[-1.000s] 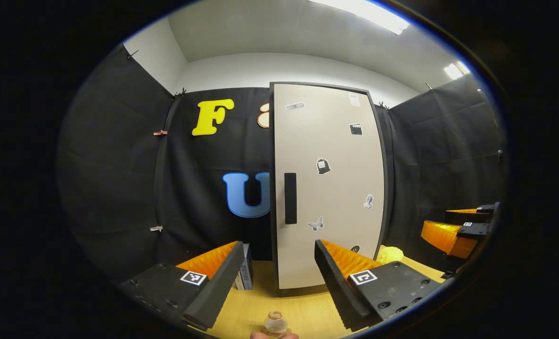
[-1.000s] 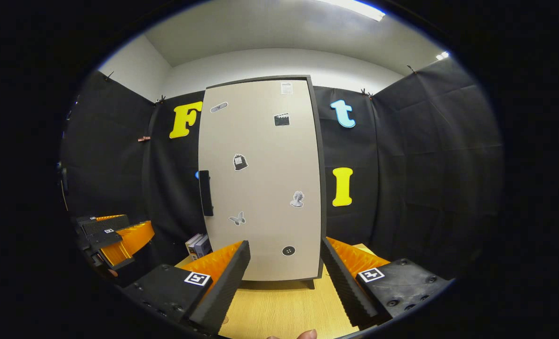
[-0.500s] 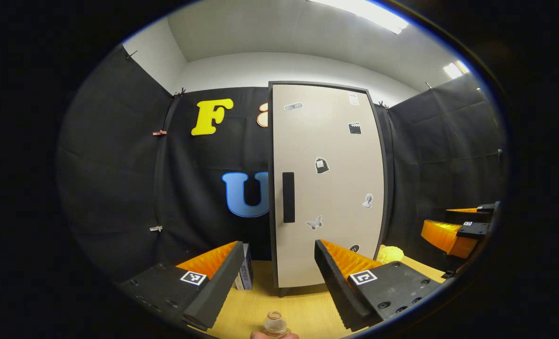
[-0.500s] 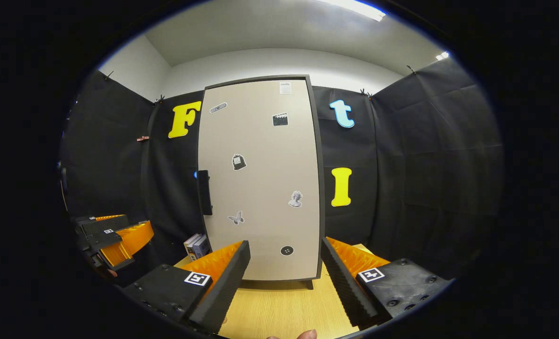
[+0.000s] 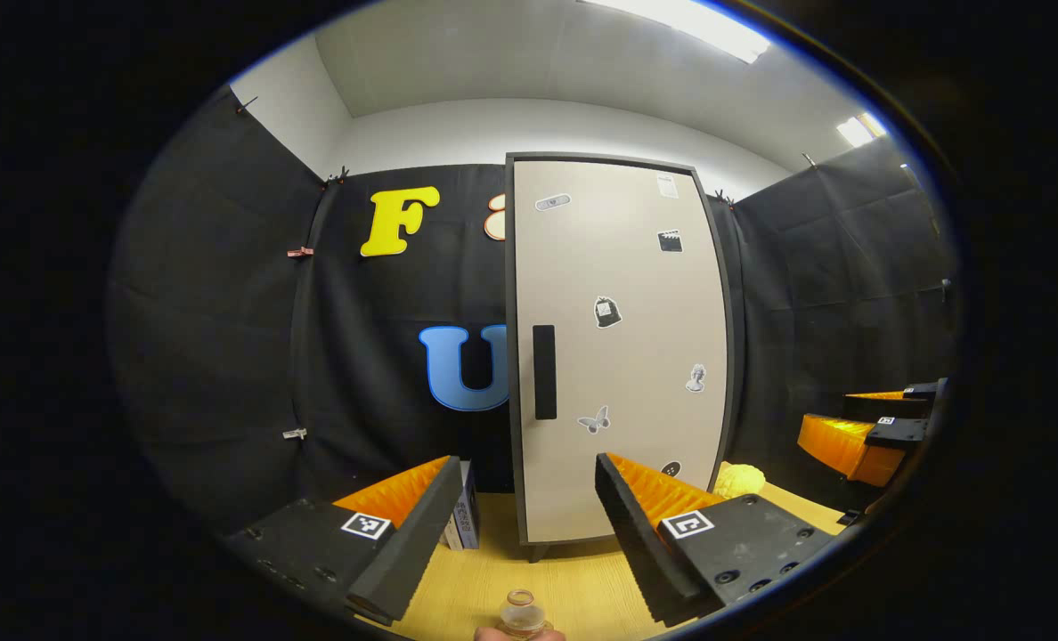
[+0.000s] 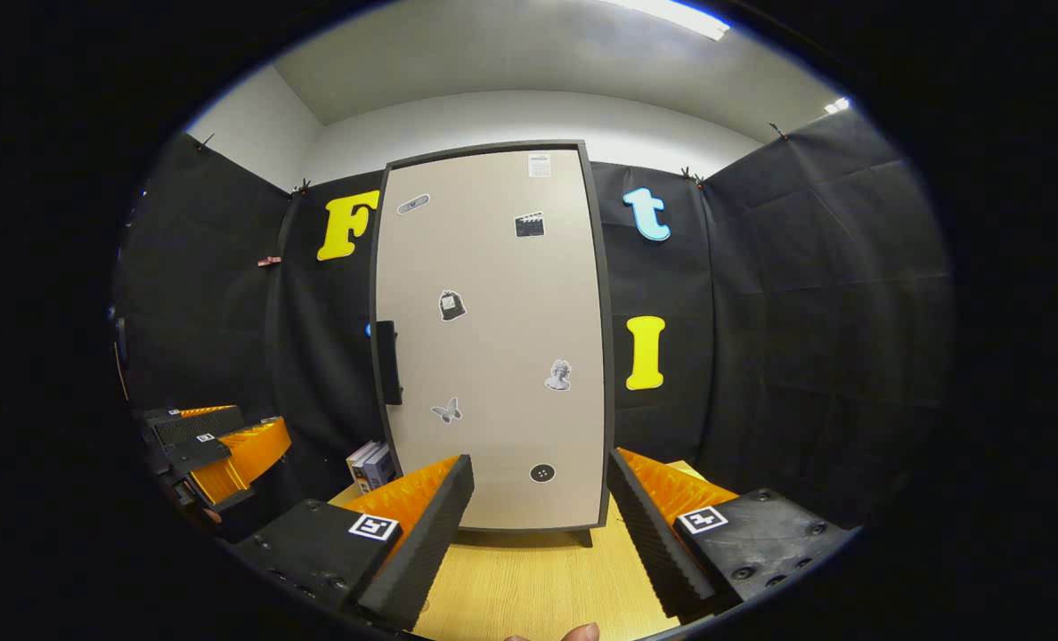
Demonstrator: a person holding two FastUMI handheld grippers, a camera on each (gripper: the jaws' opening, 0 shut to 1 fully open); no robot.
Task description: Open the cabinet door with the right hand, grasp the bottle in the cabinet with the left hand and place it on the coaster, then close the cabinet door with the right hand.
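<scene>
Black cloth walls close the booth around a pale wooden counter (image 5: 573,583), on which a tall beige cabinet (image 5: 618,347) is seen upright near the back edge. Its door (image 6: 493,338) is shut, with a dark vertical handle (image 5: 544,372) set along the door's left edge and small stickers scattered over the panel. A small clear bottle (image 5: 521,614) is seen at the counter's near edge in the left gripper view, in front of the cabinet; whether a coaster lies under it cannot be told.

The left gripper (image 5: 520,534) is held spread wide above the counter, aimed at the door, with nothing between its fingers. The right gripper (image 6: 538,534) is likewise held open and empty, facing the lower part of the door. Each gripper is also caught at the side of the other's view.

A few books (image 6: 370,465) are stood against the cabinet's left side, and a yellow object (image 5: 738,481) is seen on the counter beside the cabinet's right side.
</scene>
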